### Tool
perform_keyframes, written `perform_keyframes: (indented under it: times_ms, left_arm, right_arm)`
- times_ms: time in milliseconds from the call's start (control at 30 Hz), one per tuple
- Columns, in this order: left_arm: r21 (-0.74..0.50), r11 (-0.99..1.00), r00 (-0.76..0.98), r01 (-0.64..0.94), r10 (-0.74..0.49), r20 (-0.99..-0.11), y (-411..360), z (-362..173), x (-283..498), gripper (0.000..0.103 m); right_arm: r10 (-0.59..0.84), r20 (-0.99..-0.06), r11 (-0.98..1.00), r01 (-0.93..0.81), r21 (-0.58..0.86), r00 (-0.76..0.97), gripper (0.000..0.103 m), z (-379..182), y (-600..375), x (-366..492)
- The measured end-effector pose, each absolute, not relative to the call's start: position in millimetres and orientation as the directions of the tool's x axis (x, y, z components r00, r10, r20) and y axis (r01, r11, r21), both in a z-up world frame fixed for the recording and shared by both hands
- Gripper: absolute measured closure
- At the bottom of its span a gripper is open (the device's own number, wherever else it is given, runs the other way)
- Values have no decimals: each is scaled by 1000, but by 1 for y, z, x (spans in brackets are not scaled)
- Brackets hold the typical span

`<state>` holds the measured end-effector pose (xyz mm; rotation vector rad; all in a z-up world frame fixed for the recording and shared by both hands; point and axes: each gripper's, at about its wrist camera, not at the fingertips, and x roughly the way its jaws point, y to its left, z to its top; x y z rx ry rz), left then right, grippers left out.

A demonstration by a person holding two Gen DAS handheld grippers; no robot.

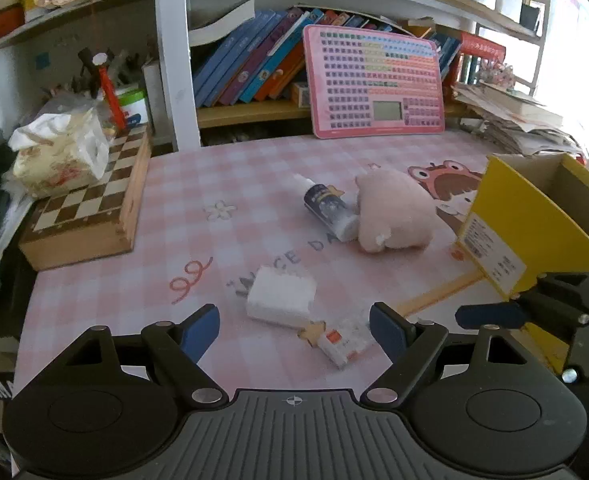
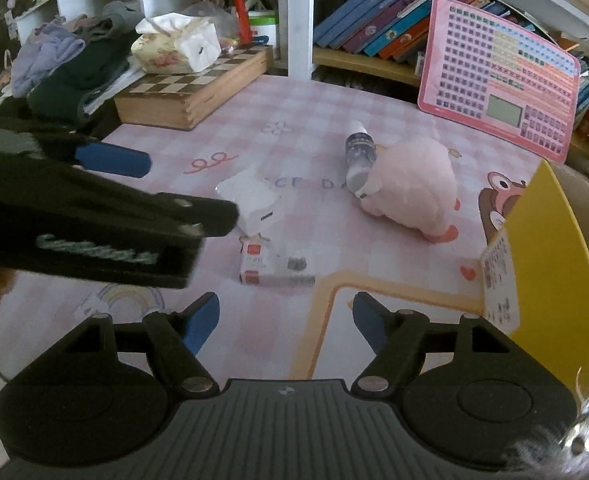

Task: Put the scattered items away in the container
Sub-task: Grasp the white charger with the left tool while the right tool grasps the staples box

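Left gripper (image 1: pixel 294 330) jaws spread wide, holding nothing, hovering low over the pink checked desk mat (image 1: pixel 198 240). Right gripper (image 2: pixel 285 318) also wide apart and empty, just beside the yellow cardboard box (image 2: pixel 550 248) on its right. 4 loose items on the mat: white charger plug (image 1: pixel 280 296) just ahead of the left gripper, small red-and-white box (image 1: pixel 344 344) touching or almost touching the charger, near the left gripper's right finger. Farther back a dark bottle with white cap (image 1: pixel 328 206) lies on its side, cap end against the pink plush toy (image 1: pixel 392 210). The yellow box stands open at the mat's right edge, inside not visible. Chessboard box (image 1: pixel 90 208) at left with a tissue pack (image 1: pixel 60 152) on top; pink keypad board (image 1: pixel 374 82) leans on the bookshelf.
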<state>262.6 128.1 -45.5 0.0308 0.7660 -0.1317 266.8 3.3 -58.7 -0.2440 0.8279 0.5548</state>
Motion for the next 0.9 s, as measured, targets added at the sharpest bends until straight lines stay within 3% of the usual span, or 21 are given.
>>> perform_keyframes:
  times_ms: [233, 667, 767, 900]
  left_arm:
    - [-26, 990, 691, 137, -114, -714, 125, -59, 284, 18]
    - [5, 992, 645, 129, -80, -760, 128, -89, 327, 19]
    - [13, 992, 621, 125, -67, -781, 132, -99, 334, 20]
    - [11, 992, 616, 127, -69, -785, 135, -106, 336, 25]
  right_arm:
    - [374, -760, 830, -557, 18, 532, 21, -68, 9, 282]
    - [362, -787, 838, -544, 41, 499, 22, -88, 29, 312]
    - [355, -796, 840, -542, 40, 491, 26, -93, 34, 316]
    - [344, -793, 840, -542, 22, 502, 39, -97, 34, 320]
